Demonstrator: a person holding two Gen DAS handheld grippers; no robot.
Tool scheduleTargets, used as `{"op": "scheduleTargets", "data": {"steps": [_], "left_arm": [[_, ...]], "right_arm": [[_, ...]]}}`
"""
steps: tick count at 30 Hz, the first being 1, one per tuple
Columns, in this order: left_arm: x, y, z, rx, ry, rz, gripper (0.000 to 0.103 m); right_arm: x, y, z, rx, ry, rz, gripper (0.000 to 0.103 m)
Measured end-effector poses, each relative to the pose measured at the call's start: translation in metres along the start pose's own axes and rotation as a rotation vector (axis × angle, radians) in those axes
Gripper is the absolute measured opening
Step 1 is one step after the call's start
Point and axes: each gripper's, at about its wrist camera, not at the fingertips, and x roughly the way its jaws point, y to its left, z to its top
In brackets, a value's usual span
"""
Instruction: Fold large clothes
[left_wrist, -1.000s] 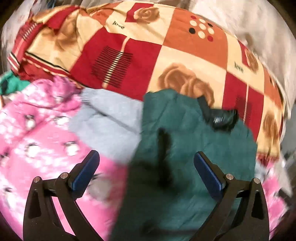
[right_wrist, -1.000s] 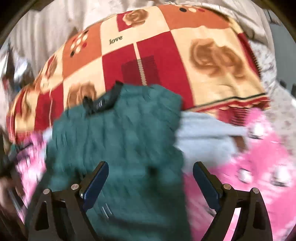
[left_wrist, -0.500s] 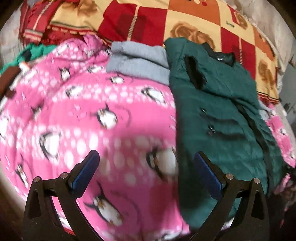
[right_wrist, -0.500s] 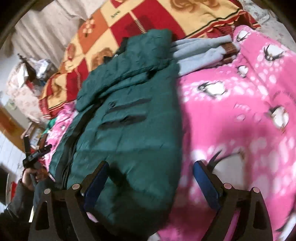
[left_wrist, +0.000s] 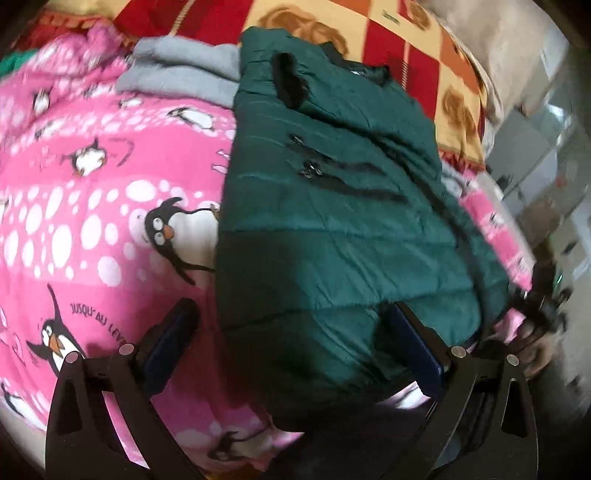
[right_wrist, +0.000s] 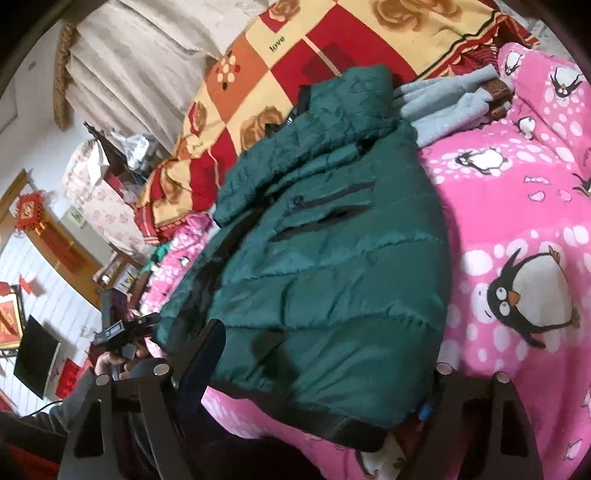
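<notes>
A dark green padded jacket (left_wrist: 332, 229) lies folded lengthwise on a pink penguin blanket (left_wrist: 85, 192); it also shows in the right wrist view (right_wrist: 332, 273). My left gripper (left_wrist: 291, 347) is open, its jaws either side of the jacket's near hem. My right gripper (right_wrist: 321, 373) is open, astride the black-edged hem of the jacket; its right finger is partly hidden under the fabric. The other gripper, in a hand, shows at the far edge of each view (left_wrist: 539, 299) (right_wrist: 125, 332).
A folded grey garment (left_wrist: 181, 70) lies beside the jacket's collar end. A red, orange and cream rose-pattern quilt (right_wrist: 332, 44) is bunched behind. Room furniture, a dark screen (right_wrist: 35, 354) and red decorations lie beyond the bed's left edge.
Both grippers have drawn back from the collar end to the jacket's near hem and lowered towards it. The jacket lies where it was.
</notes>
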Motion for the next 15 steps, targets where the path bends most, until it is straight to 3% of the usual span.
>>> {"op": "scheduleTargets", "data": {"steps": [4, 6, 7, 8, 12, 15], "left_arm": [[-0.003, 0.003, 0.003, -0.054, -0.022, -0.062, 0.101], [-0.008, 0.003, 0.006, -0.067, -0.044, -0.088, 0.087], [-0.011, 0.002, 0.008, -0.063, -0.048, -0.104, 0.072], [-0.012, 0.001, 0.010, -0.059, -0.052, -0.100, 0.065], [-0.014, 0.003, 0.014, -0.058, -0.070, -0.112, 0.063], [0.003, 0.014, 0.017, -0.107, -0.028, -0.118, 0.064]], "right_arm": [[-0.002, -0.009, 0.002, 0.061, 0.001, -0.005, 0.064], [-0.002, -0.008, 0.006, 0.088, 0.008, -0.030, 0.059], [-0.003, -0.004, 0.008, 0.078, 0.006, -0.038, 0.054], [-0.005, 0.000, 0.010, 0.059, -0.005, -0.028, 0.053], [-0.003, 0.007, 0.011, 0.021, -0.023, -0.021, 0.053], [0.009, -0.003, 0.004, 0.049, -0.004, -0.020, 0.053]]}}
